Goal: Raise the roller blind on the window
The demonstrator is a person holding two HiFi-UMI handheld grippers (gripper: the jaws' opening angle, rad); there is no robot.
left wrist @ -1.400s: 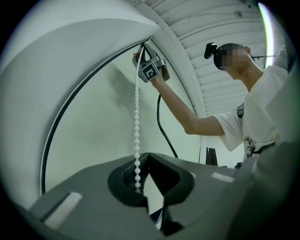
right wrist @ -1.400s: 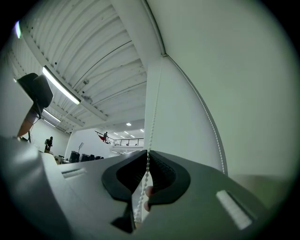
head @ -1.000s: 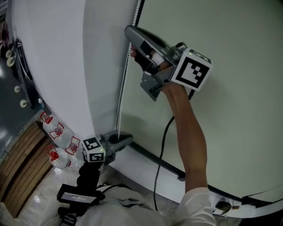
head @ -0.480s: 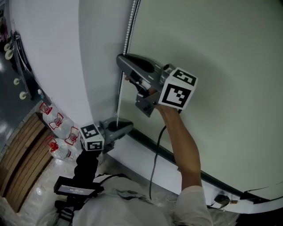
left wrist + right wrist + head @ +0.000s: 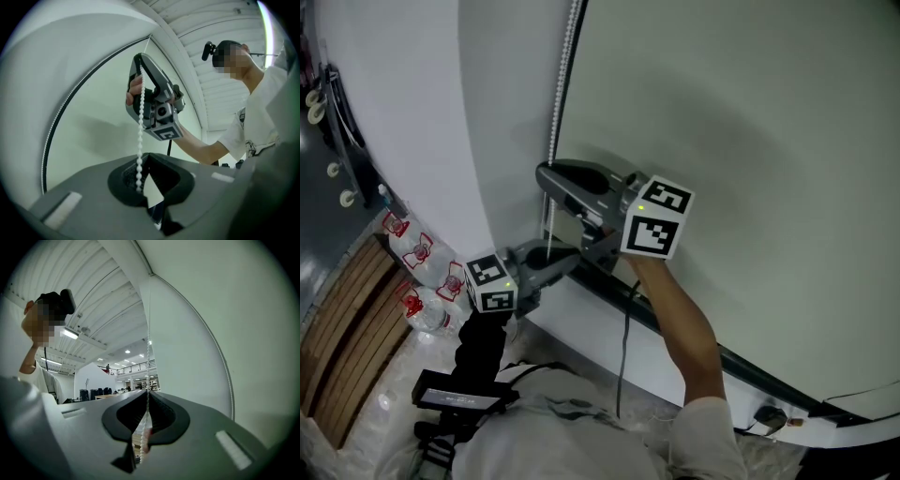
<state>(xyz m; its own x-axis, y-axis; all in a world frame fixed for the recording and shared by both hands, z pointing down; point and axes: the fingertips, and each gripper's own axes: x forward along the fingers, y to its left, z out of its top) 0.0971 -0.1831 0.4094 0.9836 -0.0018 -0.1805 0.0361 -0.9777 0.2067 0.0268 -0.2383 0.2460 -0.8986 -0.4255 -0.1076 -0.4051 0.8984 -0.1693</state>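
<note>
A white bead chain (image 5: pixel 565 75) hangs along the left edge of the pale green roller blind (image 5: pixel 741 141). My right gripper (image 5: pixel 544 174) is shut on the bead chain, which runs straight up from between its pads (image 5: pixel 147 392). Just below it my left gripper (image 5: pixel 572 261) points at the same edge. The bead chain (image 5: pixel 139 131) drops from the right gripper (image 5: pixel 140 63) into the left gripper (image 5: pixel 146 157), whose tips stand together on it. The chain below the left jaws is hidden.
A dark bottom bar (image 5: pixel 675 333) and a white sill run under the blind. Water bottles (image 5: pixel 417 267) and wooden slats (image 5: pixel 347 347) lie on the floor at the left. A black cable (image 5: pixel 623 361) hangs from the right gripper. A white wall (image 5: pixel 478 122) borders the chain.
My right gripper has come down along the blind's edge with the chain in its jaws, and now sits just above the left gripper. The left gripper has stayed put.
</note>
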